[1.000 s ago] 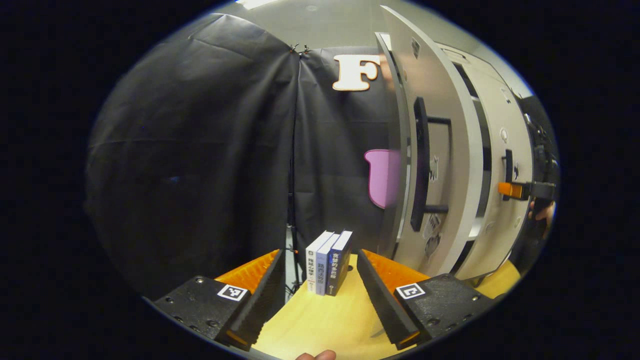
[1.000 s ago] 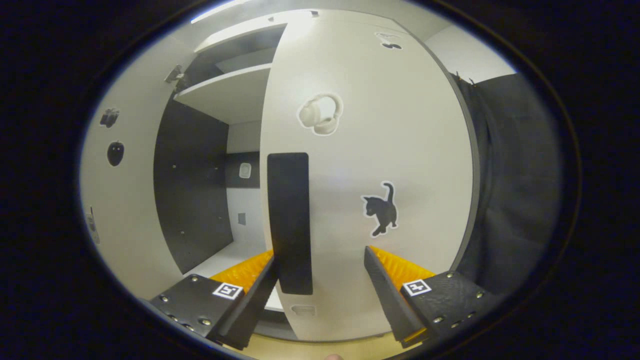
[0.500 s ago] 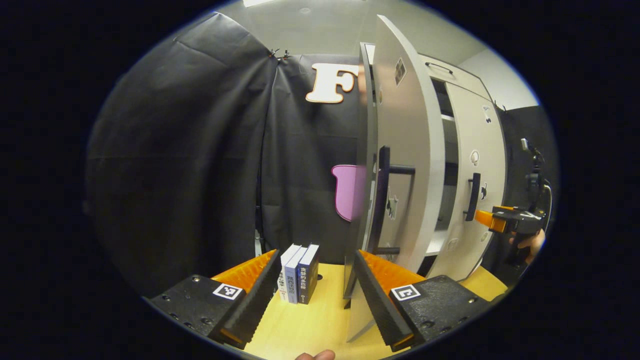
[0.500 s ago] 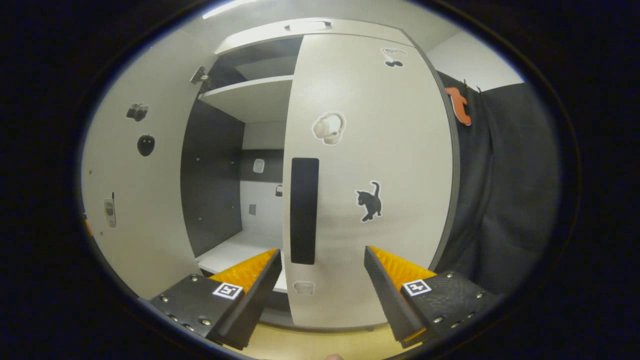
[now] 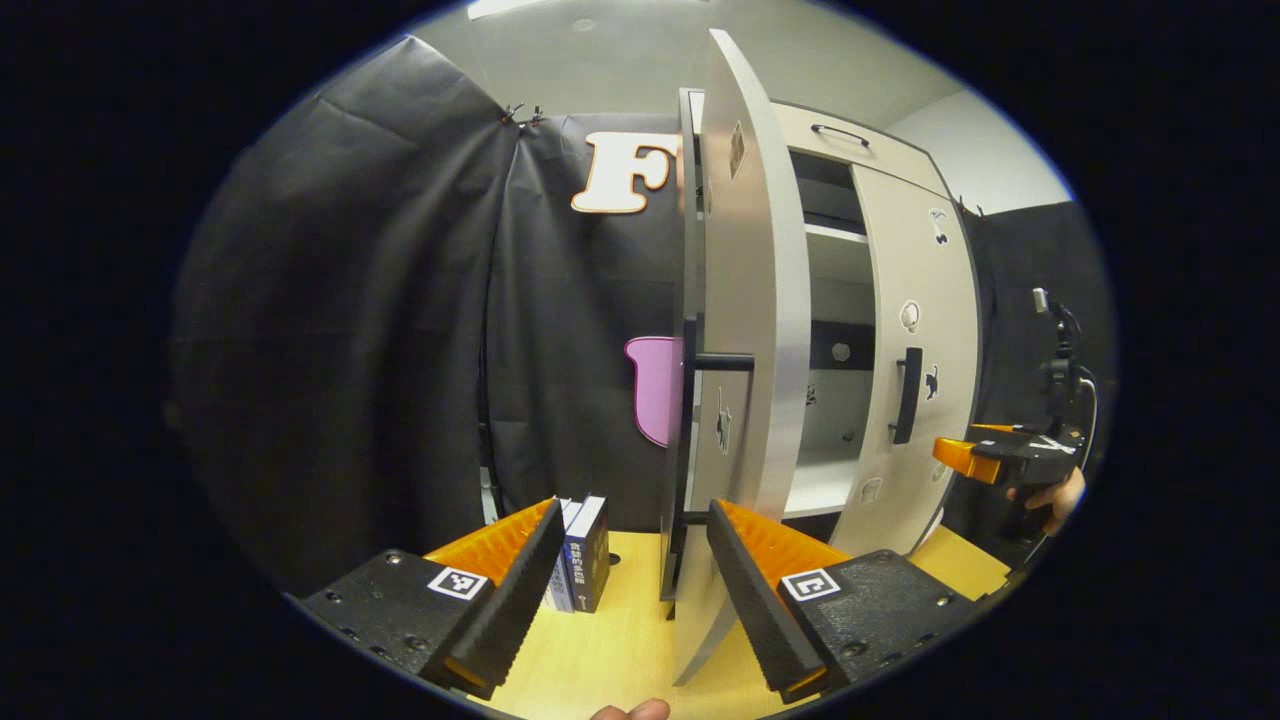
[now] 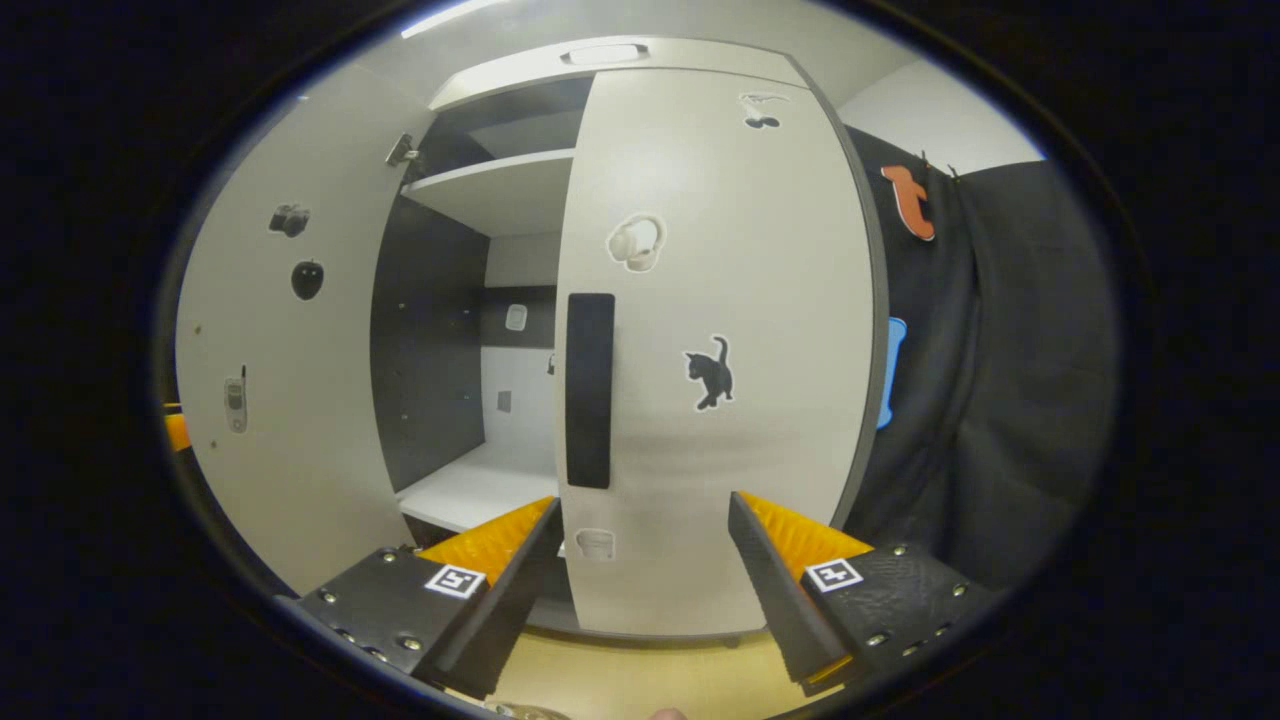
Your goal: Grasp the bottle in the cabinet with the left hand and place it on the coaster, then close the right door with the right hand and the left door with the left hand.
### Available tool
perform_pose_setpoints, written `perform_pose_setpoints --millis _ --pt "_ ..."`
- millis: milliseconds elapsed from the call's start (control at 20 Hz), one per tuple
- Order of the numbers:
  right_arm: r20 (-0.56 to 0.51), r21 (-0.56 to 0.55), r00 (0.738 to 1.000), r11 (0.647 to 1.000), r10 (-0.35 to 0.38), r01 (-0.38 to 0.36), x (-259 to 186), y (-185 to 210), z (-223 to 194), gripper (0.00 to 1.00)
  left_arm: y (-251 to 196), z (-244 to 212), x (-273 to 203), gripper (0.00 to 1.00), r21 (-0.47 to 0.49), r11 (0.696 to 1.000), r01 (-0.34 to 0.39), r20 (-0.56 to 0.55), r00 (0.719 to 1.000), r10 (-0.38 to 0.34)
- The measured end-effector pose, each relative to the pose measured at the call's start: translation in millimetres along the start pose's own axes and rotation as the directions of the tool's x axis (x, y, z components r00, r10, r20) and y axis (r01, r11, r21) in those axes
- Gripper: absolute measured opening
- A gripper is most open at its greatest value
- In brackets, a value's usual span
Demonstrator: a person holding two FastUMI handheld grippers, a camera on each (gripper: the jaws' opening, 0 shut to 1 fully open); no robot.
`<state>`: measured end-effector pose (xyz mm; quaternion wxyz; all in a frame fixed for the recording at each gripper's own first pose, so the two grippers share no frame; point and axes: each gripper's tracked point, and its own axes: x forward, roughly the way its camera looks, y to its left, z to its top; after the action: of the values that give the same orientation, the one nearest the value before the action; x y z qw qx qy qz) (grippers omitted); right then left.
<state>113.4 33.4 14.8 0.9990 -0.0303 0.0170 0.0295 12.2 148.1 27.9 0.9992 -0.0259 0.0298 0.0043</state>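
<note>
Since a second ago the left gripper's camera has swung right, so the left door (image 5: 745, 330) now shows edge-on at the middle of the left gripper view and the books (image 5: 583, 540) sit lower left, partly behind a finger; the right gripper has drawn back from the right door (image 6: 715, 340), whose black handle (image 6: 590, 388) now stands clear of its fingers.

Left door stands wide open, its outer edge just beyond and between the spread fingers of the left gripper (image 5: 628, 600), which grips nothing; whether they touch the door I cannot tell; right door looks shut or nearly so; between the doors the cabinet (image 6: 500, 200) shows a white shelf and a bare white floor; the bottle and coaster I cannot make out.

Right gripper (image 6: 640, 590) is released too, fingers apart in front of the right door, near it but not touching; in the left gripper view it (image 5: 960, 457) hangs at the far right with a hand (image 5: 1060, 495) behind it; the yellow table (image 5: 625, 650) lies beneath.
</note>
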Motion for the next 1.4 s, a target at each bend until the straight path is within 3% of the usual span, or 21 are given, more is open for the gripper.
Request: perform_pose_setpoints --millis 50,200,250,350,450,550,650,700,800,950,1100,1300,1400 --pt "0.002 0.006 1.0 1.0 -0.004 0.004 -4.1 -3.8 0.2 1.0 -1.0 -0.2 1.5 0.9 0.005 1.0 -0.002 0.001 1.0 0.002" --pt "0.006 0.029 1.0 0.999 -0.012 0.012 -14.8 -15.4 0.3 1.0 -10.2 -3.5 2.7 0.87 -0.036 0.999 0.015 -0.013 1.0 -0.015" --pt "0.006 0.036 1.0 0.999 -0.016 0.016 -17.6 -19.3 0.4 1.0 -13.3 -3.3 3.0 0.92 -0.038 0.999 0.022 -0.012 1.0 -0.022" --pt "0.006 0.049 1.0 0.999 -0.02 0.019 -22.5 -26.6 -0.5 1.0 -21.2 -2.1 3.1 0.92 -0.024 0.999 0.037 -0.011 0.999 -0.037" --pt "0.001 0.063 1.0 0.998 -0.02 0.02 -26.6 -31.8 -3.1 1.0 -36.8 -1.2 5.2 0.87 -0.02 0.998 0.065 -0.009 0.998 -0.065" --pt "-0.005 0.068 1.0 0.997 -0.022 0.022 -31.3 -37.8 -6.1 1.0 -56.6 -2.3 8.1 0.92 -0.017 0.994 0.105 -0.009 0.994 -0.105" --pt "-0.006 0.077 1.0 0.997 -0.029 0.029 -37.7 -45.4 -7.3 1.0 -77.1 -1.8 11.1 0.87 -0.002 0.992 0.126 -0.007 0.992 -0.126" --pt "-0.005 0.081 0.999 0.996 -0.034 0.034 -41.5 -51.0 -7.6 1.0 -84.8 -1.5 13.7 0.92 0.02 0.991 0.13 -0.001 0.992 -0.13" --pt "-0.004 0.081 0.999 0.995 -0.05 0.05 -48.2 -64.5 -6.7 1.0 -97.4 1.0 20.3 0.91 0.07 0.989 0.13 0.012 0.991 -0.131" --pt "-0.002 0.086 0.997 0.993 -0.077 0.077 -56.5 -85.9 -5.1 1.0 -116.0 -3.8 31.2 0.87 0.046 0.987 0.153 0.006 0.988 -0.154" --pt "-0.003 0.099 0.994 0.989 -0.108 0.108 -62.8 -108.5 -6.5 1.0 -135.3 -5.7 42.6 0.9 -0.011 0.982 0.188 -0.004 0.982 -0.189" --pt "-0.007 0.116 0.991 0.984 -0.136 0.136 -65.9 -130.6 -7.8 0.97 -161.1 -8.3 62.0 0.88 0.012 0.978 0.21 -0.008 0.978 -0.21" --pt "-0.005 0.113 0.989 0.982 -0.151 0.15 -67.7 -141.3 -6.3 1.0 -175.8 -10.4 75.8 0.96 0.016 0.975 0.221 -0.004 0.975 -0.221"
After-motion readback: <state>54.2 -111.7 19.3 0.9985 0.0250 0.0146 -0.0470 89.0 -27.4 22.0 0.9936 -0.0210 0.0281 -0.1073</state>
